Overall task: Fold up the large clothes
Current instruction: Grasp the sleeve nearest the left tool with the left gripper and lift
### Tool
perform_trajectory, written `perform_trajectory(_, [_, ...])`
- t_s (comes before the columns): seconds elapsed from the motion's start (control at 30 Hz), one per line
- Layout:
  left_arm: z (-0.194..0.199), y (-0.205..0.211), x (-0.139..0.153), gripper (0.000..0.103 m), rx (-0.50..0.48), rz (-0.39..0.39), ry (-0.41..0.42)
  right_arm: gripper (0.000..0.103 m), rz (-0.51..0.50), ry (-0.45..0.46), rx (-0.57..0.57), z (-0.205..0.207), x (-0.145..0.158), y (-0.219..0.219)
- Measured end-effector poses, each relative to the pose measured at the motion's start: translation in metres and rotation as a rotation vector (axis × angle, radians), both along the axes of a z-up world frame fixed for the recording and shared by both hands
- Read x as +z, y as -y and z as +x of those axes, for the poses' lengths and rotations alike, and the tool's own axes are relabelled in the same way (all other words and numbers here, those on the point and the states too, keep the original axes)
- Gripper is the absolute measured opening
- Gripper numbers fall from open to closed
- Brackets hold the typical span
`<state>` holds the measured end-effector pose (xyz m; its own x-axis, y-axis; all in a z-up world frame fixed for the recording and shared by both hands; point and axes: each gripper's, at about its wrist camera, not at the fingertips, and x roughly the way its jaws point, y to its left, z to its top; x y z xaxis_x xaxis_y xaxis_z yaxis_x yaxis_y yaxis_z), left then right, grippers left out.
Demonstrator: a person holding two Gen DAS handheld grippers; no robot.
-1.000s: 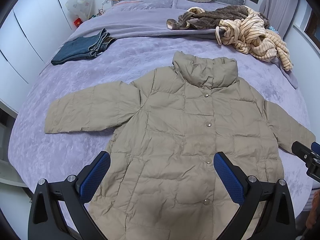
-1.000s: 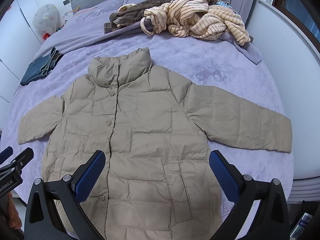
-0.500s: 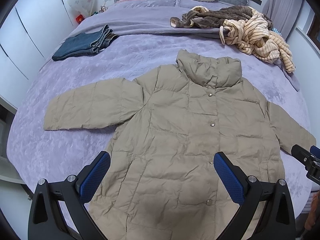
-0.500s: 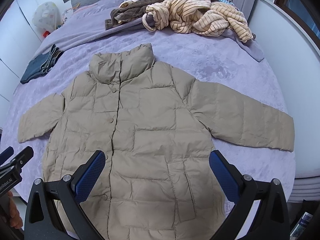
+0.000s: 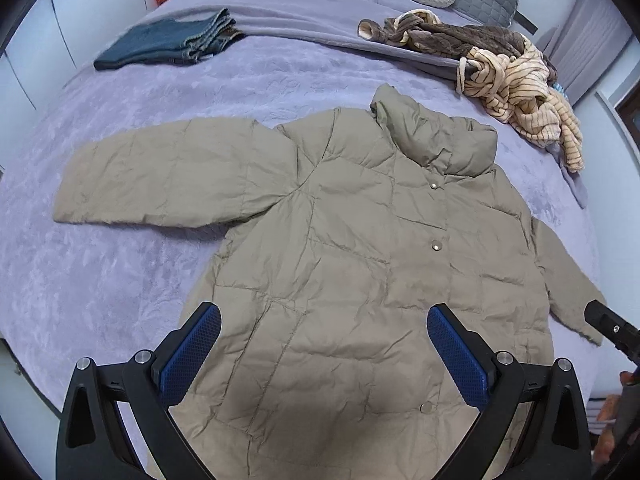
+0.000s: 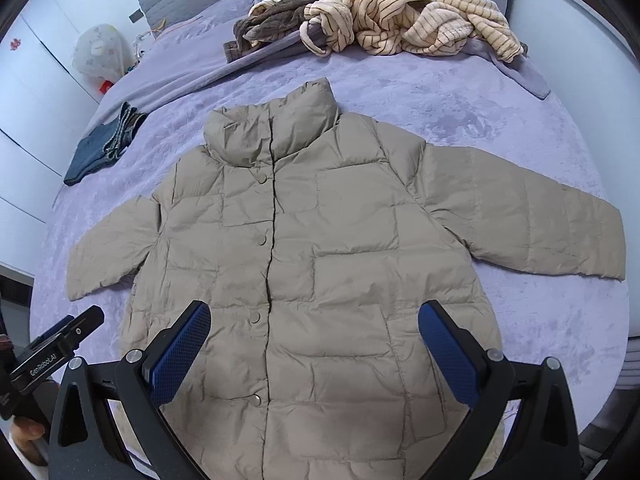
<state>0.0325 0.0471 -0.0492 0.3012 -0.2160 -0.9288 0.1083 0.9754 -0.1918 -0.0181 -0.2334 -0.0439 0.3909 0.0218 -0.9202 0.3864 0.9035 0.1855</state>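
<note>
A khaki puffer jacket lies flat and snapped shut in the middle of the purple bed, both sleeves spread wide and no fold made yet. You hold the left gripper and the right gripper above its hem, jaws wide apart and gripping nothing. Folded jeans sit apart near the pillows; a heap of striped and brown garments awaits. By this showing, every fold of the jacket remains ahead.

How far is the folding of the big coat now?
Done: the padded coat lies spread flat on the bed, buttoned, both sleeves out. In hand: nothing; the left gripper and right gripper hover over its hem, jaws open. Left: every fold, sleeves first.
</note>
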Motion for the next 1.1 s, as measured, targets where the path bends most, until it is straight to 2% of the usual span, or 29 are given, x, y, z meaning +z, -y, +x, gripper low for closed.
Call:
perform_trajectory(0.1, [0.012,-0.034,-0.025,0.103,0.061,-0.101,-0.055,0.103,0.046,0.021,0.02,0.005,-0.009,-0.015])
perform_trajectory(0.2, [0.028,-0.068,-0.051,0.103,0.114,-0.155,-0.079,0.103,0.092,-0.023,0.054,0.012,-0.023,-0.037])
perform_trajectory(0.3, [0.05,-0.109,-0.078,0.103,0.158,-0.203,-0.067,0.103,0.063,-0.08,0.079,0.019,-0.042,-0.069])
perform_trajectory(0.5, [0.099,-0.202,-0.147,0.103,0.319,-0.406,-0.128,0.103,0.107,-0.144,0.104,0.038,-0.081,-0.12])
perform_trajectory(0.63, [0.131,-0.244,-0.179,0.103,0.397,-0.426,-0.121,0.103,0.139,-0.153,0.12,0.057,-0.102,-0.153])
perform_trajectory(0.77, [0.164,-0.277,-0.192,0.103,0.46,-0.422,-0.079,0.103,0.162,-0.148,0.119,0.079,-0.115,-0.172])
perform_trajectory(0.87, [0.19,-0.292,-0.191,0.102,0.499,-0.351,-0.031,0.103,0.179,-0.133,0.126,0.095,-0.122,-0.184])
perform_trajectory(0.9, [0.198,-0.298,-0.191,0.095,0.51,-0.321,-0.02,0.103,0.184,-0.129,0.127,0.1,-0.123,-0.185])
perform_trajectory(0.93, [0.205,-0.302,-0.191,0.073,0.522,-0.279,-0.013,0.103,0.189,-0.119,0.13,0.107,-0.124,-0.19])
perform_trajectory(0.97, [0.212,-0.305,-0.191,0.061,0.52,-0.24,-0.011,0.103,0.194,-0.11,0.131,0.112,-0.125,-0.193])
perform_trajectory(1.0, [0.219,-0.305,-0.189,0.032,0.505,-0.228,-0.005,0.103,0.201,-0.099,0.131,0.117,-0.126,-0.195])
perform_trajectory(1.03, [0.225,-0.306,-0.187,0.008,0.481,-0.25,0.009,0.102,0.213,-0.084,0.128,0.123,-0.127,-0.199])
perform_trajectory(1.07, [0.227,-0.305,-0.182,0.008,0.463,-0.263,0.024,0.1,0.232,-0.062,0.124,0.13,-0.127,-0.202])
perform_trajectory(1.1, [0.23,-0.303,-0.173,0.008,0.451,-0.222,0.048,0.086,0.241,-0.047,0.123,0.134,-0.128,-0.205])
